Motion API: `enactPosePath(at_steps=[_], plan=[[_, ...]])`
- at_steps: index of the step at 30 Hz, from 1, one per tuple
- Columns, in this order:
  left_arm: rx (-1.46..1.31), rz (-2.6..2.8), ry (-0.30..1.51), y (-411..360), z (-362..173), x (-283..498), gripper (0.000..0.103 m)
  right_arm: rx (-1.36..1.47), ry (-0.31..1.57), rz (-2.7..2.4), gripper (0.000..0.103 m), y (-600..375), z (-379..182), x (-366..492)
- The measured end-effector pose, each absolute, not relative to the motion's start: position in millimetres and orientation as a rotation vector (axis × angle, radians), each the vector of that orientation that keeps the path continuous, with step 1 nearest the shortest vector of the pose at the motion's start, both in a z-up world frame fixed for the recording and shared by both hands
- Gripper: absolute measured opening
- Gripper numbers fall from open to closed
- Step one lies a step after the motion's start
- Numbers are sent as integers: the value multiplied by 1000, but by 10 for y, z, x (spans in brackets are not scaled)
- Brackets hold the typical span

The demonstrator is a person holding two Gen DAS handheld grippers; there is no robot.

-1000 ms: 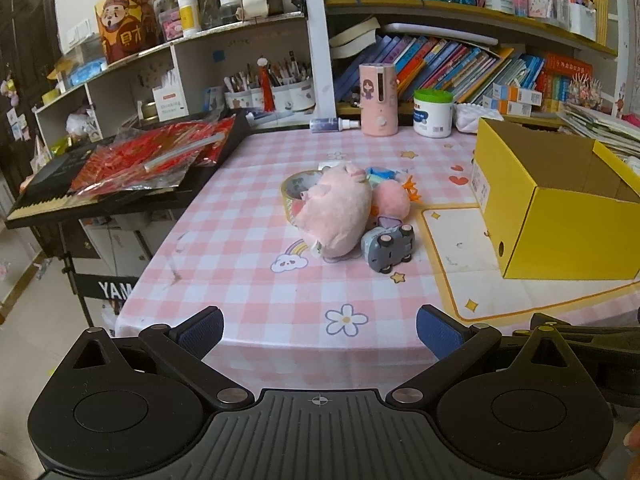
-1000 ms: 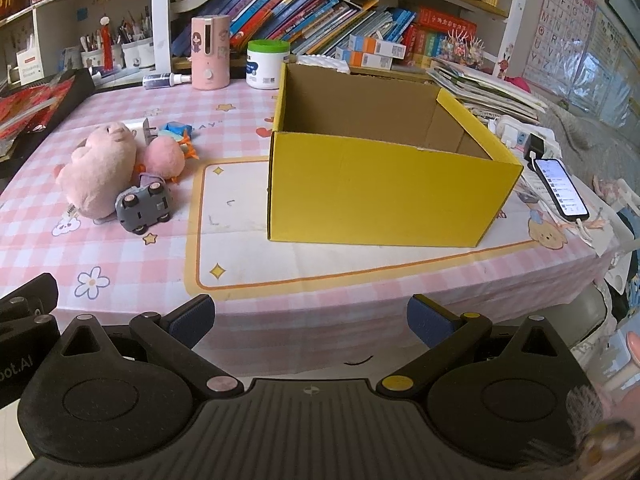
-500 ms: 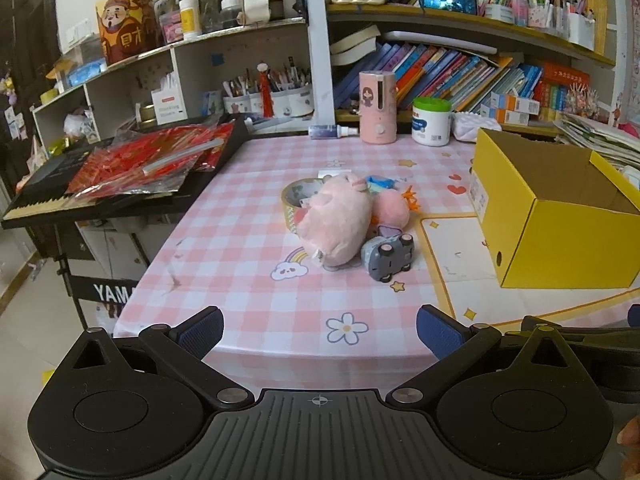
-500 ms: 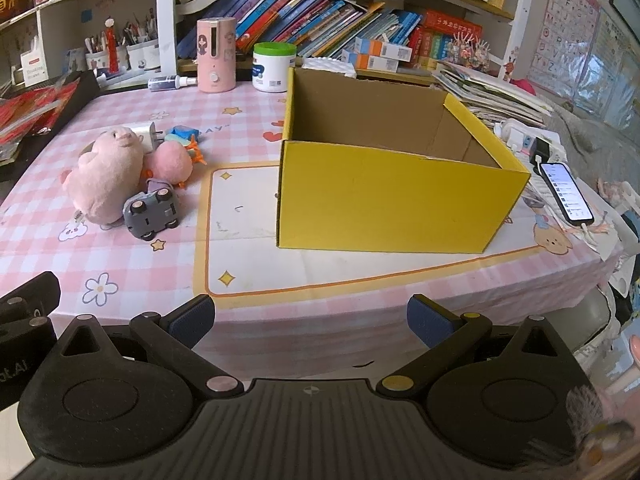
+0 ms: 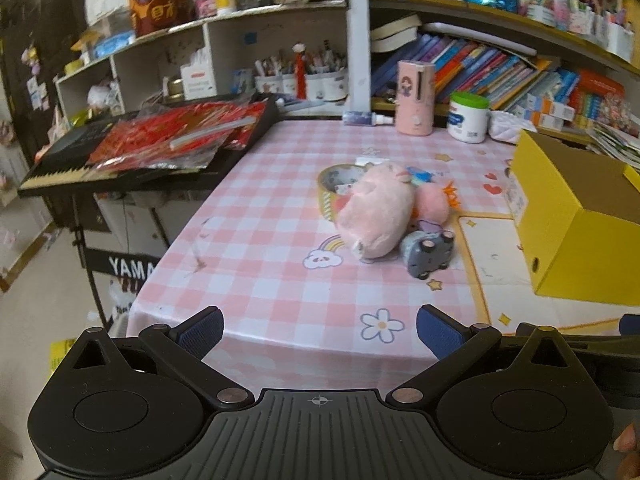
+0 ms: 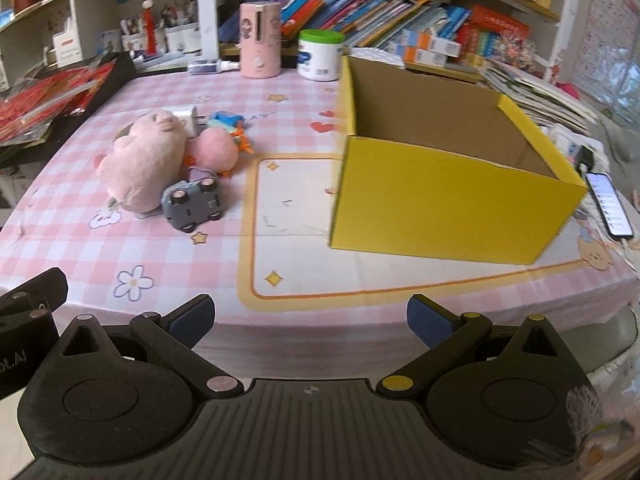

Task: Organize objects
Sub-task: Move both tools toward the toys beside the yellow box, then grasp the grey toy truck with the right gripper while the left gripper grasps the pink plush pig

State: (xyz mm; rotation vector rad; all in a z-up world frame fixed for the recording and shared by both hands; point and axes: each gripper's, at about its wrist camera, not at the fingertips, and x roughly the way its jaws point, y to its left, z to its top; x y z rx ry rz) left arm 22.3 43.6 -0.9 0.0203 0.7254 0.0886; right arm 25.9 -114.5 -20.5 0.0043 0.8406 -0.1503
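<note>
Toys (image 5: 376, 212) beyond left jaws, apart | yellow box (image 6: 448, 192) beyond right jaws

Setting: home study or child's room. Evidence: crammed bookshelves (image 5: 500, 60) at 12–1 o'clock, pink gingham tablecloth (image 5: 280, 240), electric keyboard (image 5: 80, 160) at 10 o'clock, plush toys.

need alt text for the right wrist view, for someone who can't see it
An open, empty-looking yellow cardboard box sits on a pink checked tablecloth, with a pink plush pig and a grey toy car lying in a small pile to its left. The open right gripper hangs at the table's near edge, holding nothing; crowded bookshelves stand behind.
</note>
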Motion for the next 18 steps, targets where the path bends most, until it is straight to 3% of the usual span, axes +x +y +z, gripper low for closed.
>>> enactPosePath(at_steps=[18], plan=[[-85,243,726,769,-34,617,103,-18,852,153,100,-908,-251,982]])
